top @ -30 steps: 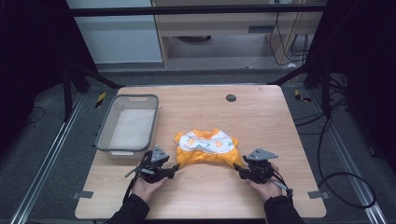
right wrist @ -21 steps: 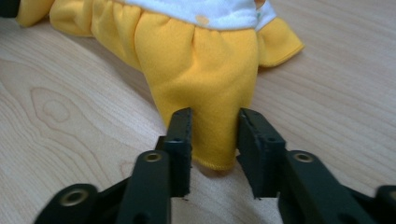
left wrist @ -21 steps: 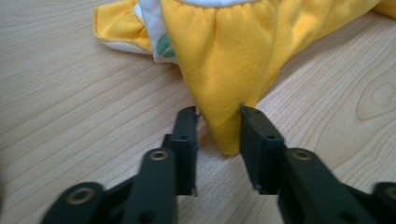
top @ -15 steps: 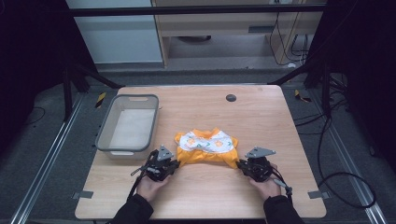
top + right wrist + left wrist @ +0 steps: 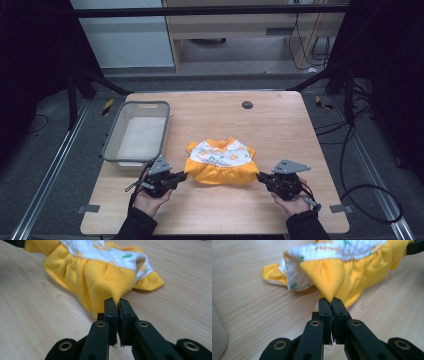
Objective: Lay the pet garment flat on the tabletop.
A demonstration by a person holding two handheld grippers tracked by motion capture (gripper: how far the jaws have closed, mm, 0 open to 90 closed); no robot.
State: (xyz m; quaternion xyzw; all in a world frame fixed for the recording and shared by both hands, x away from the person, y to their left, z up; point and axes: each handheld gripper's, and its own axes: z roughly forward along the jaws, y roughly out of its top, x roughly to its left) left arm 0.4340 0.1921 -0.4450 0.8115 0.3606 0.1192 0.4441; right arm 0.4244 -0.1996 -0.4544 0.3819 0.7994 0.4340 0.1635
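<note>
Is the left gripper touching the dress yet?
Touching. The left gripper view shows the left gripper shut on a yellow corner of the dress.

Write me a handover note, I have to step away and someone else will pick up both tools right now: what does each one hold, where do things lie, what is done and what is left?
Left tool: shut on the left hem corner of the small yellow-and-white frilled cloth garment.
Right tool: shut on the garment's right hem corner.
Both sets of jaws have just closed on the yellow fabric.
Garment: spread near the front of the light wooden table, its hem corners raised between the two tools.
Grey plastic bin: at the table's left, nothing in it but a pale liner.
Done: both corners gripped.
Left: probably lift or fold the garment; the bin may be its destination.
</note>
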